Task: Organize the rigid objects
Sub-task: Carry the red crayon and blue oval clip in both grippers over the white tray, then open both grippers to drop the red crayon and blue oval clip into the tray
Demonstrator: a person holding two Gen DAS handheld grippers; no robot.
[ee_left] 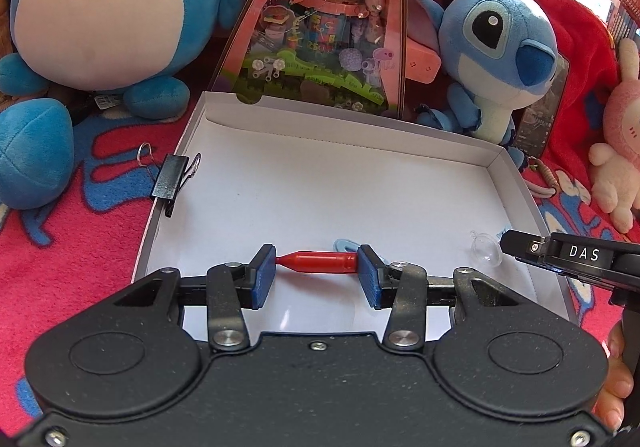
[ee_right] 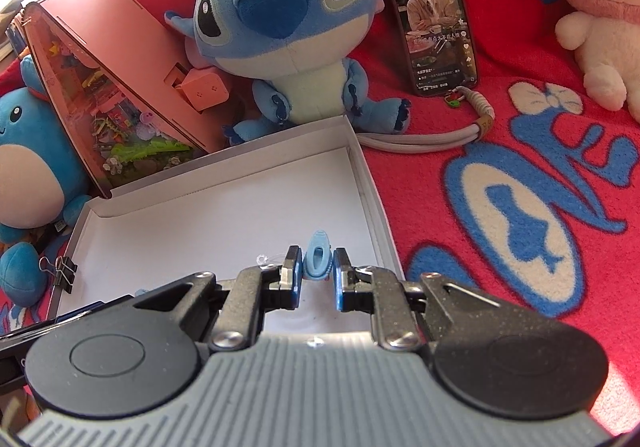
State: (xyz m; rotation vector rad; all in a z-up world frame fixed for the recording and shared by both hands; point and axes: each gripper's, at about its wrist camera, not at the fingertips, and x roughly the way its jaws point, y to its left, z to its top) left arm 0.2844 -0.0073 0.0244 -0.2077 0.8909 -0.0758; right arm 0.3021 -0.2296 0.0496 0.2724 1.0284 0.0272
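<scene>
A shallow white box (ee_left: 320, 183) lies open on a red blanket; it also shows in the right wrist view (ee_right: 224, 223). My left gripper (ee_left: 318, 273) is shut on a red bullet-shaped piece (ee_left: 320, 261), held lengthwise between the blue pads over the box's near part. My right gripper (ee_right: 316, 273) holds a small light-blue clip (ee_right: 318, 257) between its pads, low over the box's right side. In the left wrist view the right gripper (ee_left: 560, 253) enters from the right. A clear plastic half-sphere (ee_left: 486, 249) lies by its tip. A black binder clip (ee_left: 172, 177) sits on the box's left wall.
A pink display box with a toy scene (ee_left: 320, 23) stands behind the white box. Blue plush toys (ee_left: 100, 7) (ee_right: 280, 19) flank it. A phone (ee_right: 432, 15) with a strap leans at the back right, and a pink plush (ee_right: 600, 7) sits at the far right.
</scene>
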